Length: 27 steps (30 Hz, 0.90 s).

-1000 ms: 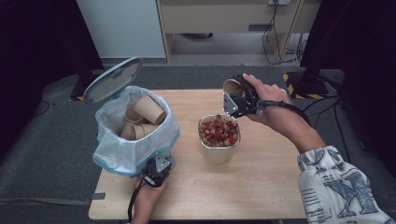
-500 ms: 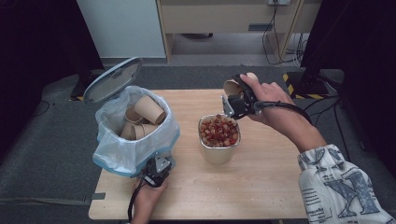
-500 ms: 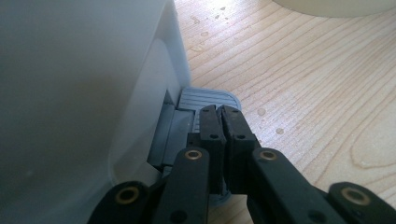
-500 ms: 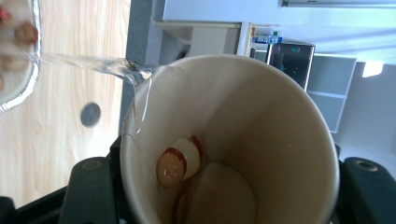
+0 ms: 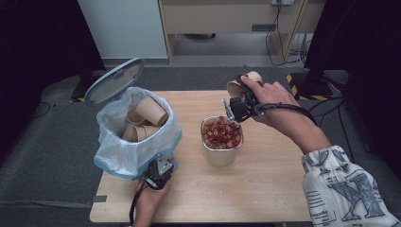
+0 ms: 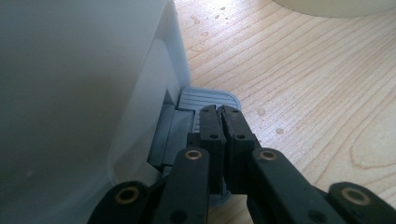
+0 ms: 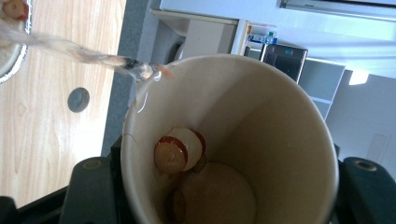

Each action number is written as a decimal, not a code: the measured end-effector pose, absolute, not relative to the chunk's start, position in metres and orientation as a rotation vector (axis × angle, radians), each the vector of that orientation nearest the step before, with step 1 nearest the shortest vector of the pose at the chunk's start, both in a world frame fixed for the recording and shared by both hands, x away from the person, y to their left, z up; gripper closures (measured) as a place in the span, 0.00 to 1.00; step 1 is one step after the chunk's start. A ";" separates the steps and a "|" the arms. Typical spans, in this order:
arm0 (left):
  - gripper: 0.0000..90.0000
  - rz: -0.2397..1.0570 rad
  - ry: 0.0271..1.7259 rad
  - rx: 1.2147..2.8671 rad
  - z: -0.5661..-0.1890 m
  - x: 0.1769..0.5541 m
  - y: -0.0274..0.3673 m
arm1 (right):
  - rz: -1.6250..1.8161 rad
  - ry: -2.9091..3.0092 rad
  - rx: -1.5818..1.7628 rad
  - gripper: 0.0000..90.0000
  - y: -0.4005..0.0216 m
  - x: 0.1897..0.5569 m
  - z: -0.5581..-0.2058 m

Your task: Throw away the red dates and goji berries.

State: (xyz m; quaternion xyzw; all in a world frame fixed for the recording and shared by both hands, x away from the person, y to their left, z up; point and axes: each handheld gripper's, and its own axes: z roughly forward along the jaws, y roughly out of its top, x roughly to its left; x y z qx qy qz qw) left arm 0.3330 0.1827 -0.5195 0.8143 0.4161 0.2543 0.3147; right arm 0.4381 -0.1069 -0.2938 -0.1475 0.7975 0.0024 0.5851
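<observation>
My right gripper (image 5: 236,108) is shut on a tan paper cup (image 5: 242,84), which it holds tipped on its side above and behind a metal container (image 5: 221,156) full of red and white pieces (image 5: 221,133). In the right gripper view a thin stream of liquid (image 7: 70,51) runs off the cup's (image 7: 271,121) lip toward the container's rim (image 7: 14,65), and a red and white piece (image 7: 180,149) clings inside the cup. My left gripper (image 5: 158,171) is shut, with its tips (image 6: 222,112) pressed on the grey pedal (image 6: 205,98) of a white bin (image 6: 93,70).
The bin (image 5: 137,142) stands at the table's left, lined with a clear plastic bag; its lid (image 5: 113,80) is raised and several used paper cups (image 5: 151,111) lie inside. Bare wooden table (image 5: 265,189) spreads to the front right. Small drops dot the wood (image 6: 280,130).
</observation>
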 end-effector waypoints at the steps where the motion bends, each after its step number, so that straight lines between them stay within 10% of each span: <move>1: 0.97 0.670 1.097 2.145 -0.520 0.333 0.183 | -0.001 1.854 -0.353 0.39 -0.107 0.438 -0.294; 27: 0.97 0.670 1.096 2.146 -0.520 0.333 0.182 | -0.030 1.835 -0.374 0.39 -0.104 0.437 -0.289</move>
